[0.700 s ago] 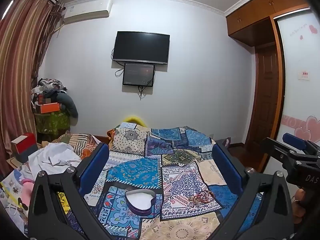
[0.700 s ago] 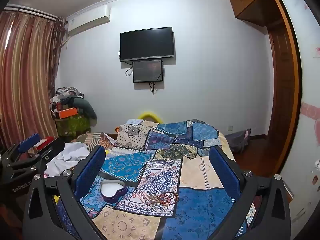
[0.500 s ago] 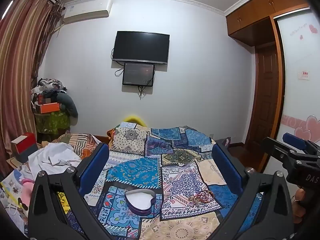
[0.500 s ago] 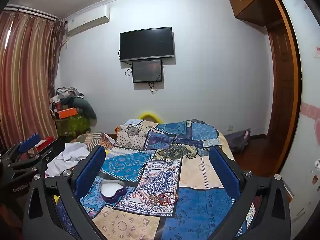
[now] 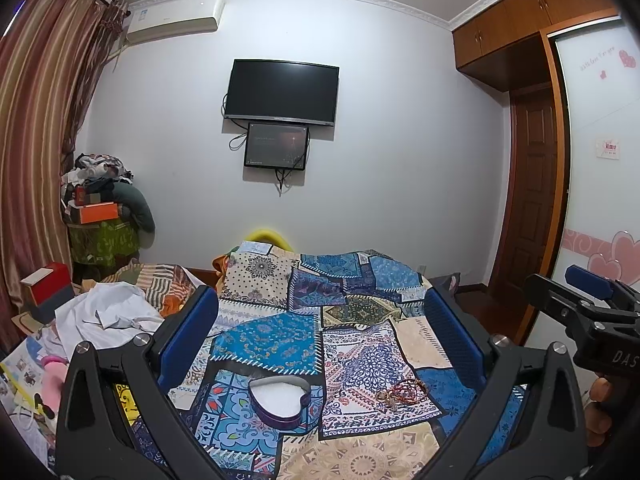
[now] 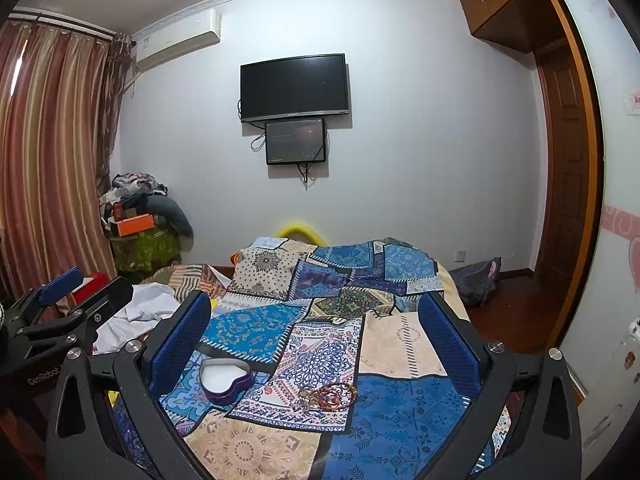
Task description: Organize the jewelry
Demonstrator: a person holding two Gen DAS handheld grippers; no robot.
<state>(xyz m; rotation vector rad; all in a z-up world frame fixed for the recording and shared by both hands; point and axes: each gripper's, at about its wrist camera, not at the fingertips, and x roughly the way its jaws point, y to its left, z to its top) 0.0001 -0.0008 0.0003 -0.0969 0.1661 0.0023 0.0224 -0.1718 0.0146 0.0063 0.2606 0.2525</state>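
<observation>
A purple heart-shaped box (image 5: 280, 402) with a white lining lies open on the patchwork bedspread (image 5: 280, 332); it also shows in the right wrist view (image 6: 225, 378). A small heap of red and gold jewelry (image 5: 402, 391) lies to its right, also seen in the right wrist view (image 6: 328, 396). My left gripper (image 5: 322, 320) is open and empty, held above and short of the box. My right gripper (image 6: 316, 320) is open and empty, above and short of the jewelry. Each gripper shows at the edge of the other's view.
White clothes (image 5: 108, 314) and a red box (image 5: 48, 282) lie left of the bed. A pile of bags and clothes (image 5: 100, 216) stands in the far left corner. A TV (image 5: 282, 92) hangs on the far wall. A wardrobe and door (image 5: 532, 216) stand at right.
</observation>
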